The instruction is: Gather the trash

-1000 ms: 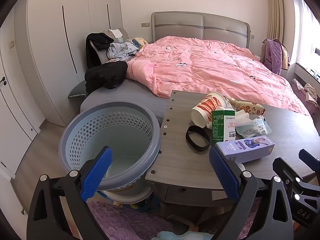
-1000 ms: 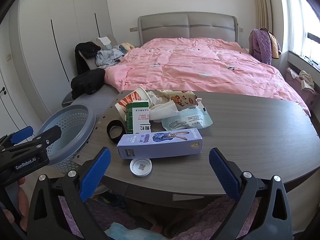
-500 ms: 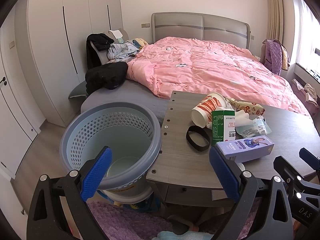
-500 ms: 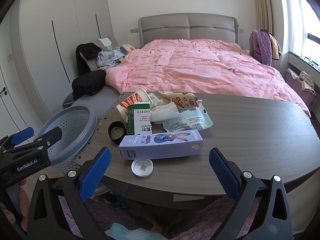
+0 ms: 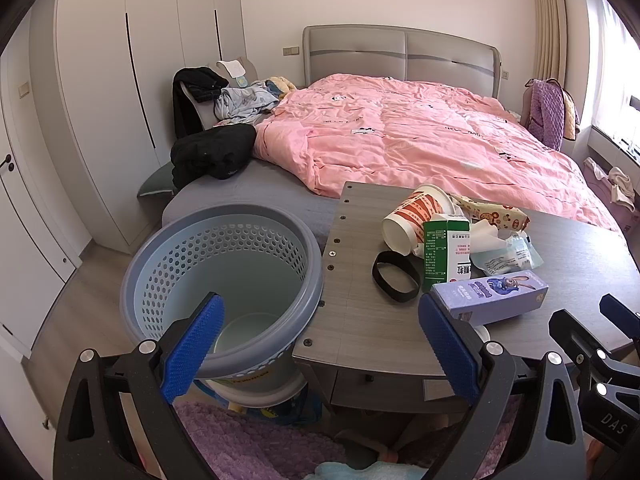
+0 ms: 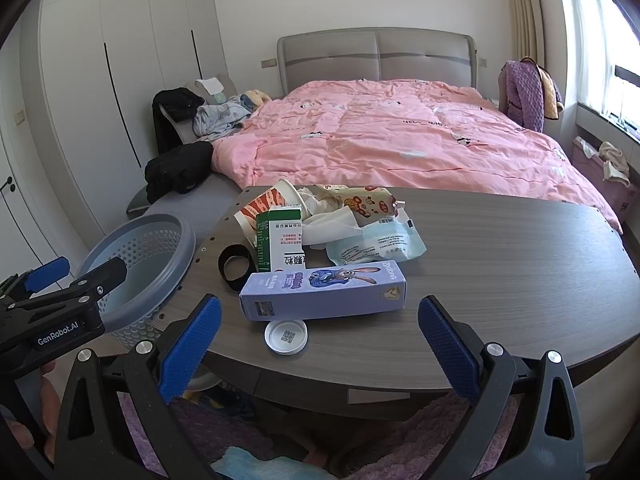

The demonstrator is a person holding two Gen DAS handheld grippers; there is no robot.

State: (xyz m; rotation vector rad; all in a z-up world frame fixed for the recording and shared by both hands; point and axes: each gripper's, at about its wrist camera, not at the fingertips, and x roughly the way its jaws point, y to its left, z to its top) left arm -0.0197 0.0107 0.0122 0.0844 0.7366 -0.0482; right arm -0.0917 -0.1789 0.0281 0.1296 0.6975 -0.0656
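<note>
Trash is piled on the left part of a dark wood table (image 6: 500, 264): a purple cartoon box (image 6: 324, 290) lying flat, a green and white carton (image 6: 282, 238) upright, a tipped paper cup (image 6: 264, 206), crumpled wrappers (image 6: 372, 232), a black band (image 6: 234, 266) and a white lid (image 6: 286, 336). A blue perforated bin (image 5: 224, 276) stands on the floor at the table's left end. My left gripper (image 5: 320, 344) is open, low, in front of the bin and table corner. Held before the table's front edge, my right gripper (image 6: 318, 346) is open and holds nothing, facing the purple box and lid.
A bed with a pink quilt (image 6: 400, 148) lies behind the table, with dark clothes (image 6: 176, 168) heaped at its left. White wardrobes (image 5: 120, 100) line the left wall. A purple fluffy rug (image 5: 248, 440) covers the floor under both grippers.
Both views have shifted very slightly; the trash and bin stay where they were and both grippers remain open.
</note>
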